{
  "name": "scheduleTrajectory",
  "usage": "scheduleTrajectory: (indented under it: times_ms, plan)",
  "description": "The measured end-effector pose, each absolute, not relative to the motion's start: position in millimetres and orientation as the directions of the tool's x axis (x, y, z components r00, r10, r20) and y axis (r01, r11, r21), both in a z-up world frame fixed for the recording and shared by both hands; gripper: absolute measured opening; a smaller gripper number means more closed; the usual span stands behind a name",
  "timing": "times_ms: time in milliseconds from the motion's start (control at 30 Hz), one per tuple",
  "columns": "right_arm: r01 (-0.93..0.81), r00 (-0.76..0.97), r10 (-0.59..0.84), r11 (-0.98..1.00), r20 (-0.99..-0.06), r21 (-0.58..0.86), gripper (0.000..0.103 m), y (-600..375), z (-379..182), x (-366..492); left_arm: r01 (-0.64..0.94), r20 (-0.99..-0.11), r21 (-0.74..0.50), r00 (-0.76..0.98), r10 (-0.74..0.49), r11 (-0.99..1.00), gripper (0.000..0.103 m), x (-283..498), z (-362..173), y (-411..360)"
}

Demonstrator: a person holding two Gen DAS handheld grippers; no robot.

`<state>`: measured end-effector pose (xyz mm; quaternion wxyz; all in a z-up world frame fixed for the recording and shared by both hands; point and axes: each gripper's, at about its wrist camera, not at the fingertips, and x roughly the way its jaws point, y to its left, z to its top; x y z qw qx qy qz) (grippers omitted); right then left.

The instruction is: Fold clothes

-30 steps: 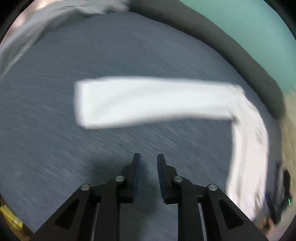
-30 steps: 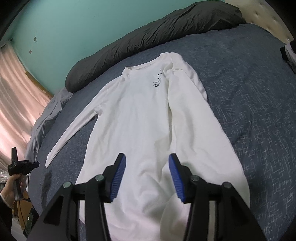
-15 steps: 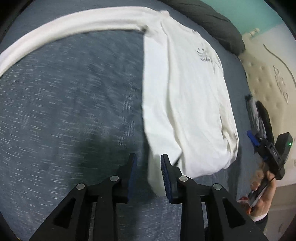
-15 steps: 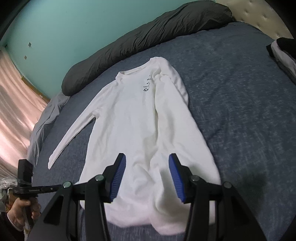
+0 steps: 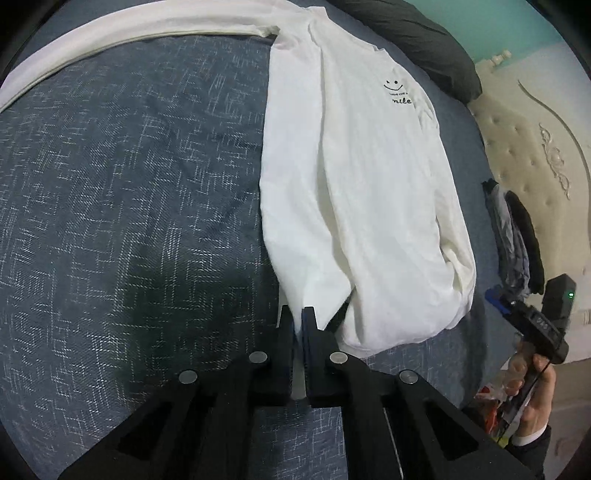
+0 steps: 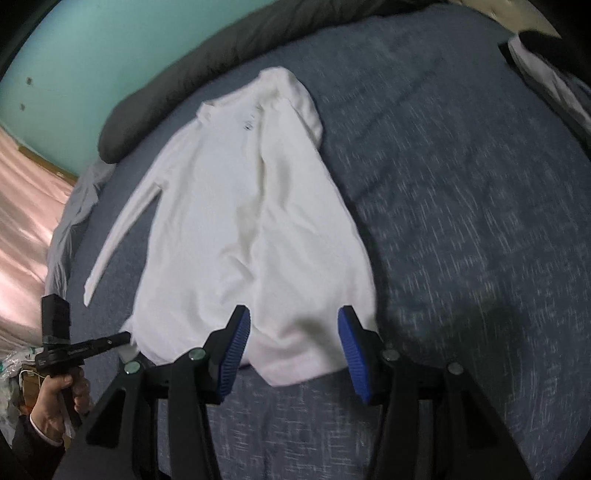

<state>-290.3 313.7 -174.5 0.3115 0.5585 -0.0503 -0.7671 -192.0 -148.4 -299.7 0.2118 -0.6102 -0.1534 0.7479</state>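
A white long-sleeved shirt [image 5: 351,184] with a small smile print lies flat on the blue bedspread [image 5: 110,203]. One sleeve [image 5: 110,33] stretches out sideways; the other is folded over the body. My left gripper [image 5: 297,319] is shut on the near hem corner, with white fabric pinched between its pads. In the right wrist view the shirt [image 6: 251,221] runs away from me and my right gripper [image 6: 293,332] stands open just above the other end of the hem, nothing pressed between its blue pads. The left gripper [image 6: 123,338] shows there at the hem's left corner, held by a hand.
A dark grey bolster [image 6: 221,62] lies along the far side of the bed under a teal wall. A cream tufted headboard [image 5: 535,129] and a pile of dark clothes [image 5: 517,240] stand to the right. A pink curtain [image 6: 22,221] and grey cloth [image 6: 70,221] border the left.
My left gripper swung from the outstretched sleeve to the hem corner and shut on it. The right gripper drifted back and right along the hem, still open.
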Motion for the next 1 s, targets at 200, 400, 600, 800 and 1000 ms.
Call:
scheduleTrajectory:
  times_ms: [200, 400, 600, 800, 1000]
  plan:
    - [0.352, -0.188, -0.497, -0.839, -0.847, 0.414, 0.051, 321, -197, -306, -0.138, -0.843, -0.486, -0.186, 0.505, -0.863, 0.004, -191, -292, -154]
    - [0.317, -0.197, -0.442, -0.873, -0.875, 0.369, 0.051, 325, -212, -318, -0.157, -0.844, -0.479, -0.190, 0.502, -0.864, 0.004, -190, -288, -159]
    - [0.365, -0.194, -0.436, -0.864, -0.879, 0.348, 0.051, 319, -214, -321, -0.163, -0.847, -0.470, -0.194, 0.496, -0.867, 0.004, -194, -287, -153]
    - [0.398, -0.167, -0.476, -0.834, -0.863, 0.383, 0.029, 319, -215, -321, -0.160, -0.852, -0.462, -0.193, 0.486, -0.873, 0.004, -196, -290, -155]
    - [0.415, -0.189, -0.486, -0.827, -0.853, 0.379, 0.007, 323, -204, -318, -0.160, -0.853, -0.463, -0.188, 0.488, -0.872, 0.004, -194, -292, -152]
